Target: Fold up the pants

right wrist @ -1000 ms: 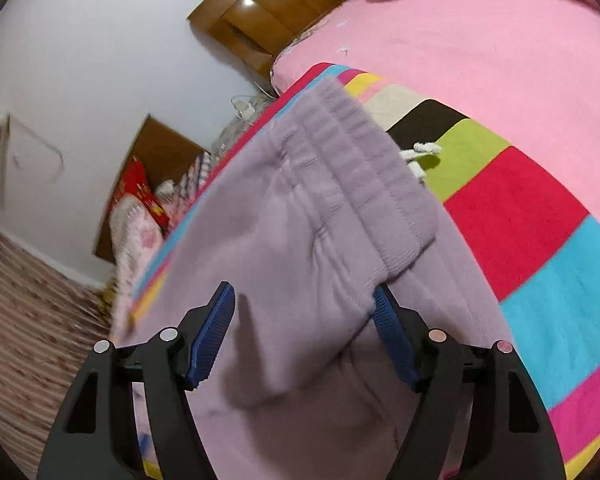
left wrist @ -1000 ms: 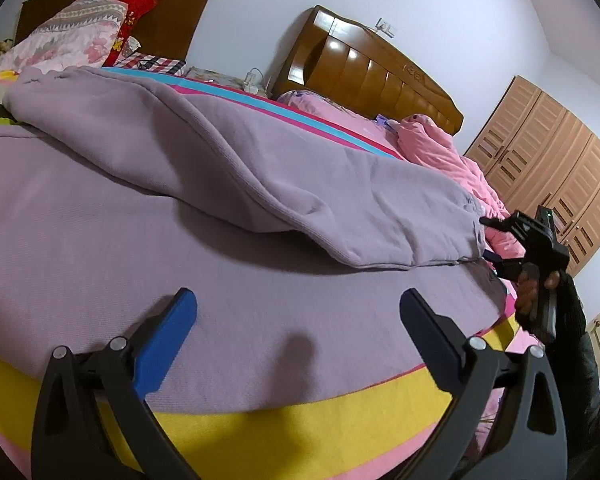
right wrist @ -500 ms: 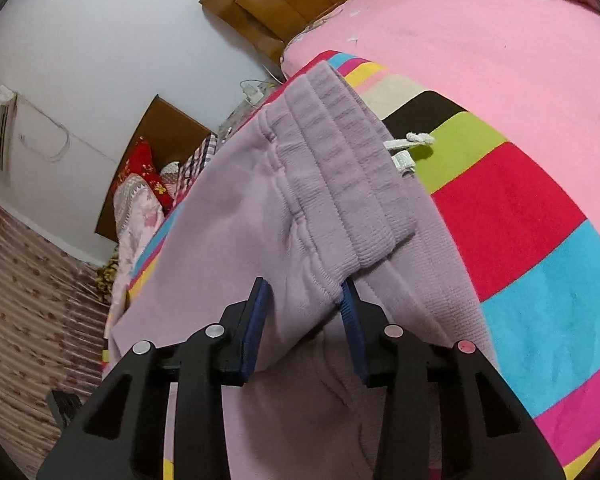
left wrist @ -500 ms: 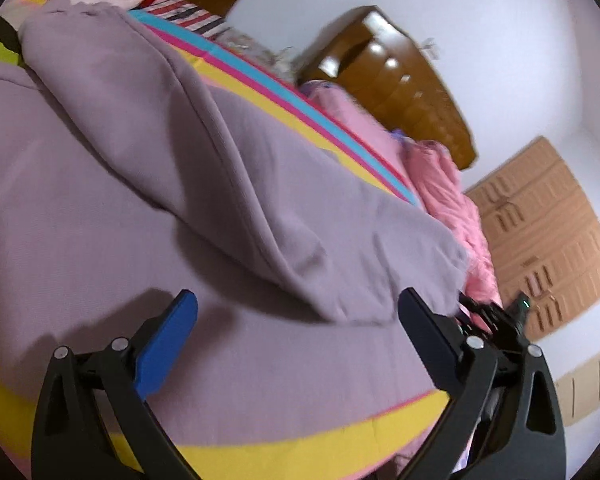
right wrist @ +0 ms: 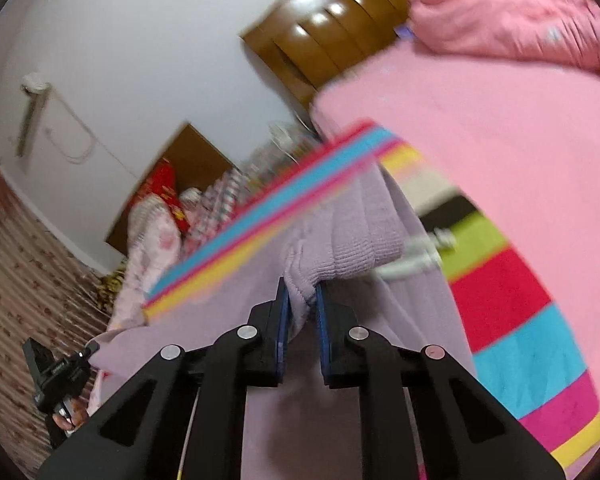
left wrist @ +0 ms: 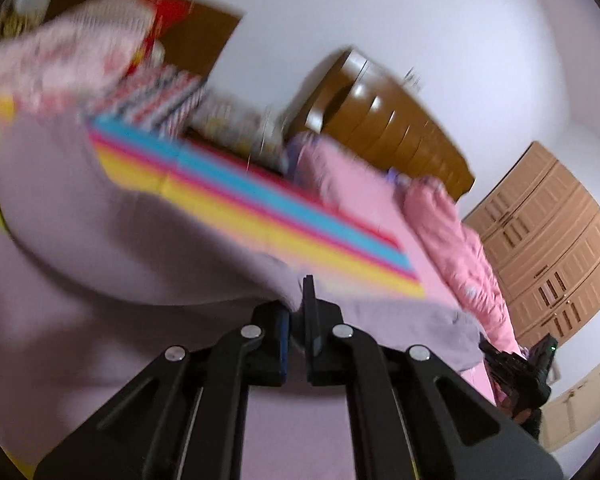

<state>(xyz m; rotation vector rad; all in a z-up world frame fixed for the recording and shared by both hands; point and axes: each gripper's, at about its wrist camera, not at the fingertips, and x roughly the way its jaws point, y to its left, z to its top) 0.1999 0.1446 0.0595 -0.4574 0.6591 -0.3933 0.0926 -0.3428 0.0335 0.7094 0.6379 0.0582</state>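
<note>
Pants [left wrist: 100, 248] lying on striped bed [right wrist: 520, 320], partly doubled | left gripper [left wrist: 296, 312] pinching leg end | right gripper [right wrist: 300, 312] pinching waistband [right wrist: 352, 248] | fold underway; laying and smoothing seemingly remaining.

No words or numbers are showing clearly anywhere; the pictures are looking too blurry to read any writing

Even indoor light, glare on my headboard [left wrist: 384, 120]; heavy motion blur both views, bed [right wrist: 500, 152] stripes smeared, fisheye bending edges.
</note>
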